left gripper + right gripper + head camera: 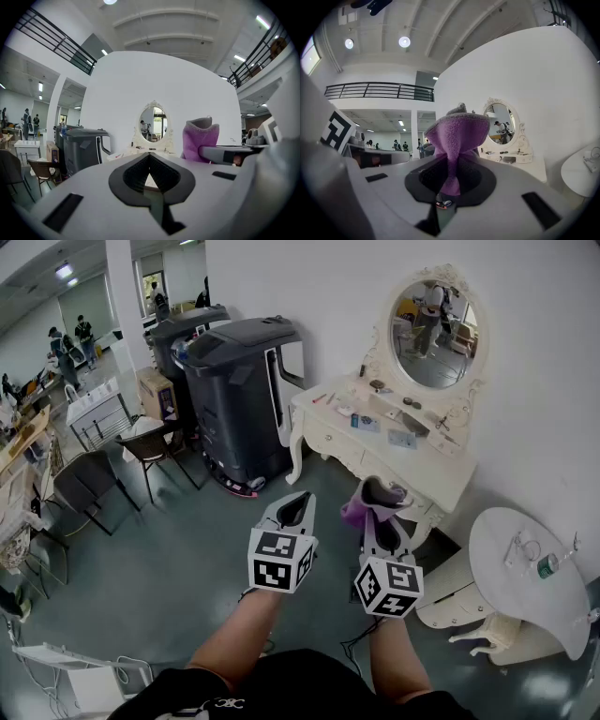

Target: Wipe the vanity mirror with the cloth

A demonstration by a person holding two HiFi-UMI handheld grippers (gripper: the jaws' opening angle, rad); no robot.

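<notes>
The vanity mirror (433,334) has not been wiped yet. It stands upright at the back of the white bench (441,474), against the wall, well apart from you. No cloth is on the glass. A few small things lie on the bench below it.

The purple cloth (361,510) is in your right tool (377,498). Its jaws are clenched on a fold of the cloth, and the rest of it puffs up above them. So the pick-up part looks done.

Your left tool (292,512) is squeezed together with nothing in it. It hangs just beside the right one, over the grey floor (187,549).

What is left is almost the whole job, I think. You need to walk up to the bench, lift the cloth to the glass and rub it all over.

Two dark bins (234,390) stand to the left of the bench. A round white table (525,568) is near your right side, so mind it as you step in.
</notes>
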